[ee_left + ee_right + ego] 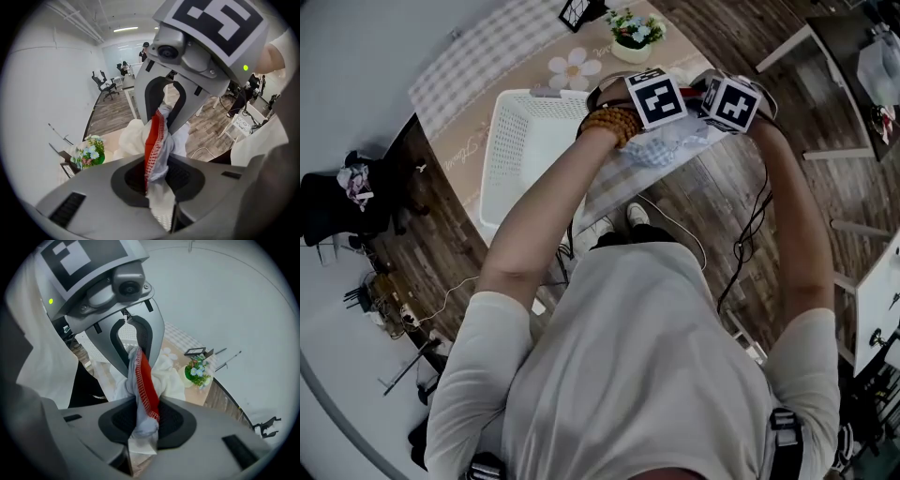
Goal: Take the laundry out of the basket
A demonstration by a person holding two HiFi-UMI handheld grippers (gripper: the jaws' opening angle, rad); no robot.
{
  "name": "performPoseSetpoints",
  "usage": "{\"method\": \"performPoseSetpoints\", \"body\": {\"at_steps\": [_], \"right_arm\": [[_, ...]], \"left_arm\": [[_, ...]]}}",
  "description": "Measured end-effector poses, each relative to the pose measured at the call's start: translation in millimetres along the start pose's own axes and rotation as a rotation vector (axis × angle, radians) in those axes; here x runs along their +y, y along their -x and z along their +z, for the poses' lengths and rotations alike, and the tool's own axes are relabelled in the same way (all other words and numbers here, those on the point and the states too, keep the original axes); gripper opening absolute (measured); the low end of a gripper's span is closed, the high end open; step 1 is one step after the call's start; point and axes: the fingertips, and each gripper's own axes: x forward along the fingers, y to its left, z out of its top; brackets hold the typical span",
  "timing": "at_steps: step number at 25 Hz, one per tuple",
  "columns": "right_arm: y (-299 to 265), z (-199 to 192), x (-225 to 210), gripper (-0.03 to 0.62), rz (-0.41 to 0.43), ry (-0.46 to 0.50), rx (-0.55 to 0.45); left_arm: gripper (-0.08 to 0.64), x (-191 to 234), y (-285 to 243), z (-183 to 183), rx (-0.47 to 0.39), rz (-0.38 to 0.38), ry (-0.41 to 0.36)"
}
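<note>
Both grippers meet at 12 o'clock in the head view, their marker cubes nearly touching. The L gripper [158,174] is clamped on the cloth [153,136], a white piece w/ red knit trim. The R gripper [143,420] pinches the same cloth, so it's bunched between the 2, jaws facing each other. The cloth is outside the basket [511,141], at the basket's 3 o'clock side, over the table [478,66] edge; can't tell if it touches the top. A flower pot [635,36] stands at the basket's 1 o'clock, apart from it. There's a bead bracelet [609,122] on the L wrist.
</note>
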Motion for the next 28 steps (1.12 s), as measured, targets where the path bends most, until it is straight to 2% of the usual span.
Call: {"method": "performPoseSetpoints", "body": {"at_steps": [6, 15, 18, 22, 28], "right_arm": [[-81.7, -30.7, 3.7, 0.106, 0.088, -0.049, 0.0], [-163.7, -67.5, -1.5, 0.106, 0.133, -0.036, 0.035], [-189.6, -76.8, 6.9, 0.106, 0.15, -0.076, 0.016], [-212.7, -79.0, 5.0, 0.104, 0.157, -0.136, -0.02], [-214.3, -80.1, 5.2, 0.101, 0.184, -0.163, -0.045]], "left_arm": [[0.083, 5.6, -77.6, -39.1, 0.043, -0.018, 0.073], [0.083, 14.3, -158.9, -72.1, 0.134, -0.038, 0.156], [0.083, 9.2, -185.0, -86.8, 0.125, -0.028, 0.232], [0.08, 14.9, -205.3, -101.3, 0.064, 0.018, 0.341], [0.077, 14.6, -208.2, -100.8, 0.057, -0.049, 0.359]]}}
